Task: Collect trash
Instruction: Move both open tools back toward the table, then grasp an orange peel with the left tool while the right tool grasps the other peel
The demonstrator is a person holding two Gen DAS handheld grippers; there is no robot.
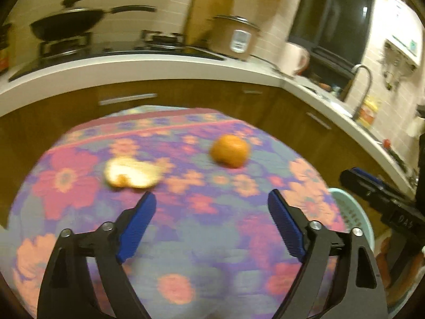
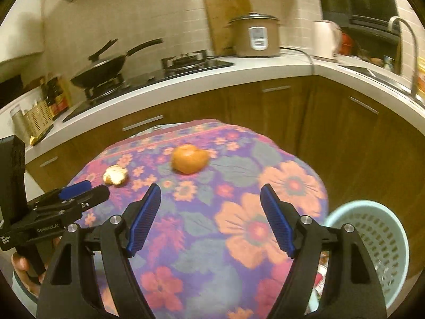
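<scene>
On the desk [image 2: 305, 164], which is covered by a floral cloth, two pieces of orange peel lie well apart. The pale peel piece [image 1: 132, 172] lies at the left, inner white pith facing up, flattened. The orange peel piece [image 2: 189, 158] sits farther back and to the right, domed, with its orange skin outward.

Handling judgement: both are light, soft and pliable, not fragile, and likely to fold under pressure. The skin side may be slightly slick. Take the flat piece across a raised edge; take the domed piece across its sides.

Left tongs [image 1: 212, 202]: spread, holding nothing, just near of the pale piece. Right tongs [image 2: 210, 195]: spread, holding nothing, near of the domed piece.

A pale green perforated basket [image 2: 382, 244] stands off the desk's right edge, probably the receptacle.
</scene>
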